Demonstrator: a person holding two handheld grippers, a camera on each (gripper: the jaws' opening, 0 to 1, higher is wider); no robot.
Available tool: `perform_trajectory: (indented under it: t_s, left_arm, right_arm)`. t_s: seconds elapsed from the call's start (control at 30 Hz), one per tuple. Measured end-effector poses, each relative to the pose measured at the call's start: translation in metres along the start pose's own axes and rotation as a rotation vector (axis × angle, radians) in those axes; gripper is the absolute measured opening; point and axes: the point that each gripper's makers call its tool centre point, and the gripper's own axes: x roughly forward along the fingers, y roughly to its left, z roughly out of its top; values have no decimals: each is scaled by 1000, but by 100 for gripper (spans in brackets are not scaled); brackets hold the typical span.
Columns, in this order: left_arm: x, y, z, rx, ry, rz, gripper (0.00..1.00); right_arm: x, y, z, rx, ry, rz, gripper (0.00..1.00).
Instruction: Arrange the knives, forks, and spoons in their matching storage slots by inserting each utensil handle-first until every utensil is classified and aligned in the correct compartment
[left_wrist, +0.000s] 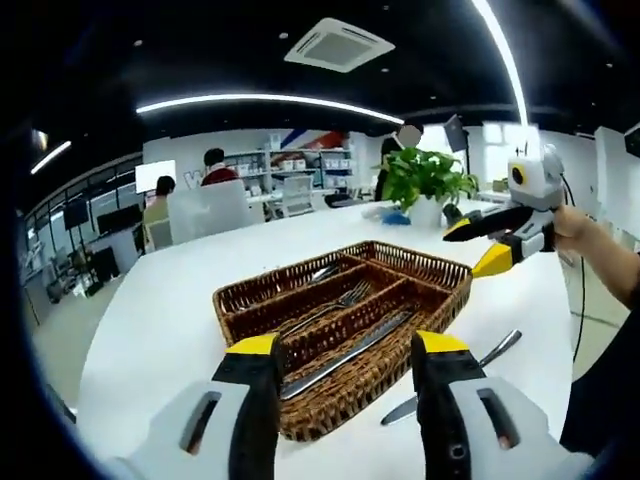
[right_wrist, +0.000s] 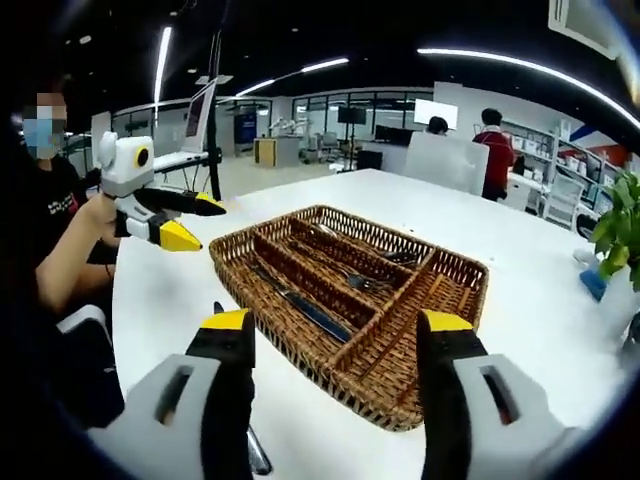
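Note:
A brown wicker cutlery basket (left_wrist: 330, 415) with three long slots sits mid-table. A knife (left_wrist: 350, 352) lies in the near slot, forks (left_wrist: 340, 298) in the middle one, and spoons (left_wrist: 322, 272) in the far one. One loose steel utensil (left_wrist: 470, 368) lies on the white table right of the basket. My left gripper (left_wrist: 347, 345) hovers open before the basket, empty. The right gripper (left_wrist: 475, 245), in a hand, is open above the basket's right corner. In the right gripper view, the right gripper (right_wrist: 337, 322) faces the basket (right_wrist: 385, 400), and the left gripper (right_wrist: 200, 224) hangs open at the left.
A potted plant (left_wrist: 425, 180) stands at the table's far end, by the right edge (right_wrist: 620, 230) in the other view. The white table (left_wrist: 150, 320) has bare room around the basket. People sit at desks behind. The loose utensil (right_wrist: 258, 455) lies near my right gripper's left jaw.

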Motion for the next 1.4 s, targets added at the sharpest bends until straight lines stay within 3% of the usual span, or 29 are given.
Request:
perform_trajectory:
  t_s: [0.27, 0.37, 0.53, 0.77, 0.9, 1.07, 1.4]
  left_arm:
    - [-23, -3, -7, -27, 13, 12, 69]
    - [-29, -10, -7, -22, -6, 3, 74]
    - [-31, -13, -13, -25, -13, 7, 88]
    - [-34, -22, -14, -24, -10, -15, 99]
    - [-39, -27, -9, -11, -24, -42, 99]
    - [-41, -17, -9, -24, -15, -14, 99]
    - [-42, -20, -13, -25, -1, -14, 99]
  right_arm:
    - [-22, -4, -11, 30, -6, -38, 77]
    - [-34, -5, -17, -17, -11, -72, 86]
    - [-52, -9, -27, -9, 3, -102, 95]
    - [-60, -7, -32, 11, 12, -90, 100]
    - [-63, -7, -32, 27, 5, -83, 100]
    - [-66, -9, -36, 39, 18, -88, 100]
    - [-65, -3, -32, 40, 22, -77, 100]
